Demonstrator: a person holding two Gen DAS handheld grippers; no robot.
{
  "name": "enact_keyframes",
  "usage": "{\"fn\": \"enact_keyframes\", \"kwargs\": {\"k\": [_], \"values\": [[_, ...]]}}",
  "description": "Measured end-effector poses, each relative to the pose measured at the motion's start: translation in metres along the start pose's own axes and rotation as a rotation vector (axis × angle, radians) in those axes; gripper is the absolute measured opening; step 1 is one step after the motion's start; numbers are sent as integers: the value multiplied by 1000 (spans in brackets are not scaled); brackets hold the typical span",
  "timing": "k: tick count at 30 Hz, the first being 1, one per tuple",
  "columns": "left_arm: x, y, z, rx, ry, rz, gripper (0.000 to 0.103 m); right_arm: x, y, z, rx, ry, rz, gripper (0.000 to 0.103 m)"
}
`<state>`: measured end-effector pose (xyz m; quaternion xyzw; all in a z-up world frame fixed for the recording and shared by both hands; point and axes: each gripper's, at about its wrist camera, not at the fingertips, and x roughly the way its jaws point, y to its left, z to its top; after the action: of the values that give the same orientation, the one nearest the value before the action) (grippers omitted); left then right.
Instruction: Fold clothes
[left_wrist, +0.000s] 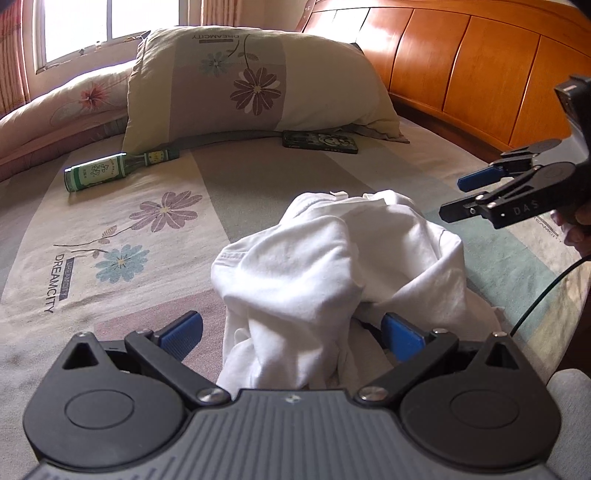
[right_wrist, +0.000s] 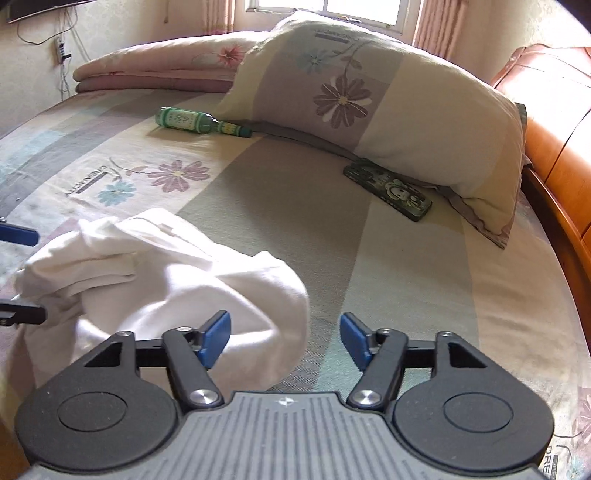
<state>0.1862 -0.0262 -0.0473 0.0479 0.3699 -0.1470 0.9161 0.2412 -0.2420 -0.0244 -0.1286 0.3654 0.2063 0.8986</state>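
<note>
On the bed, nearest the left wrist camera, the left gripper (left_wrist: 291, 334) stands with its blue pads spread wide, one on each side of a crumpled white garment (left_wrist: 332, 258). The cloth bunches up between the pads and runs back under the gripper's body, but neither pad presses on it. The right gripper (right_wrist: 285, 338) is also spread wide, with nothing between its fingers; in its own view the garment lies to the left, its nearest fold just in front of the left pad, while only bare sheet shows in the gap. Seen from the left wrist camera, the right gripper (left_wrist: 469, 195) hangs above the sheet just beside the far right edge of the pile, apart from the cloth, and part of the person's hand (left_wrist: 576, 229) shows behind it. A thin dark cable (left_wrist: 543, 291) trails down near that hand.

The only container in sight is a green bottle (left_wrist: 110, 170) lying on its side, well beyond the garment, its neck pointing toward the pillow; whether anything is in it cannot be told. Near it, just in front of the pillow's lower edge, lies a dark phone case (left_wrist: 320, 142) with a cartoon print.

The bedsheet (left_wrist: 155, 229) carries broad pale stripes and printed flowers. A matching pillow (left_wrist: 258, 81) leans at the far side, a folded quilt (right_wrist: 166, 66) lies beyond, a wooden headboard (left_wrist: 480, 66) curves to the right, and a bright window (left_wrist: 107, 22) stands behind.
</note>
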Motion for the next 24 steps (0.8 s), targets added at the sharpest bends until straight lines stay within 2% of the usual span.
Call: {"fn": "enact_keyframes", "kwargs": {"k": [1, 2, 3, 5, 7, 10, 13, 18, 22, 24], "values": [[-1, 0, -2, -2, 5, 11, 102, -11, 9, -3, 1, -17, 17, 86], [-3, 0, -4, -3, 9, 21, 102, -19, 19, -7, 6, -30, 37, 98], [-3, 1, -6, -5, 17, 32, 102, -24, 28, -11, 14, -32, 65, 103], [1, 2, -10, -13, 42, 60, 102, -25, 52, -20, -6, -17, 118, 103], [7, 3, -13, -18, 56, 87, 102, -14, 77, -28, -68, -10, 92, 103], [13, 8, -9, -26, 48, 140, 102, 9, 98, -35, -143, -8, -32, 103], [12, 17, 1, -12, 25, 153, 103, 31, 83, -32, -143, 6, -116, 103], [17, 37, 23, 5, -25, 228, 103, 46, 30, -20, -56, 5, -156, 103], [51, 68, 45, 78, 8, 311, 103, 67, -5, -8, -46, 32, -229, 103], [74, 86, 56, 111, 38, 363, 103, 82, -21, -2, -59, 53, -328, 103]]}}
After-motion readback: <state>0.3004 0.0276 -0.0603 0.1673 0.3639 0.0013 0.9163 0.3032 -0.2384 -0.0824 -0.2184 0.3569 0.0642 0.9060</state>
